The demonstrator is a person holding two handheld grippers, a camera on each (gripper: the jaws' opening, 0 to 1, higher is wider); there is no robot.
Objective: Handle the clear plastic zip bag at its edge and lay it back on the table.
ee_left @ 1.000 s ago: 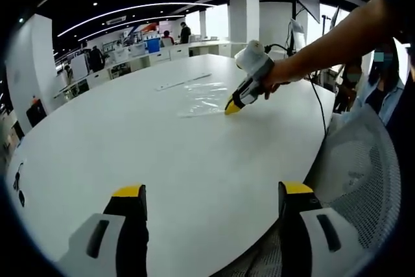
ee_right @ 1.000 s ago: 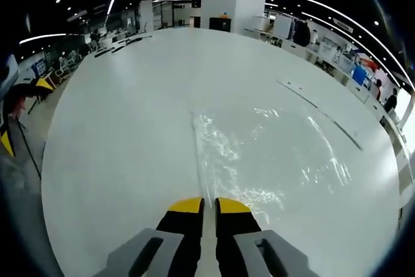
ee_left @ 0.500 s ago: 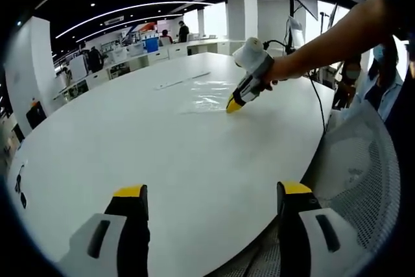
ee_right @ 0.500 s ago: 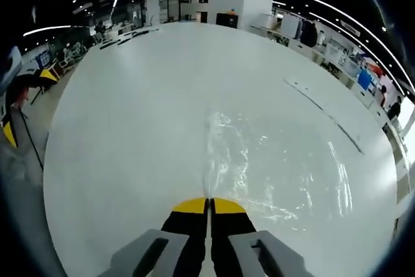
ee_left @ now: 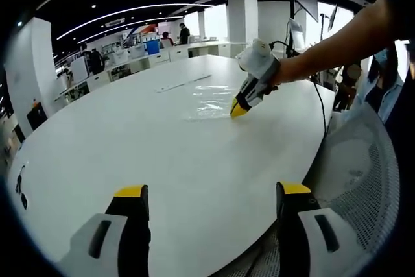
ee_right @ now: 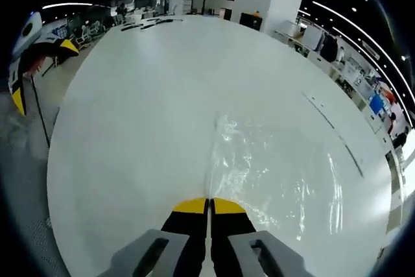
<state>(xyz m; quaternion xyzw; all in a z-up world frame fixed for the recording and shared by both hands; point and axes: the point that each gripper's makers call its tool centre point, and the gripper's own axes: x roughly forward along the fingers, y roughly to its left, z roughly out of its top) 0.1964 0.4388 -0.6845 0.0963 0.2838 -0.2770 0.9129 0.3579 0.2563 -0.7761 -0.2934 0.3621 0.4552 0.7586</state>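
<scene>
While the right tool (ee_right: 209, 202) pinches the clear crinkled plastic zip bag (ee_right: 272, 173) at its edge, we log contact.
We find the left tool (ee_left: 213, 192) spread wide over the round white counter (ee_left: 130, 134).

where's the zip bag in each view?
Left gripper view: zip bag lies upper centre on the white table, at the right gripper's yellow tips.
Right gripper view: zip bag spreads centre-right, its edge between the shut tips.
Shared landmark: the long strip beyond the bag.
</scene>
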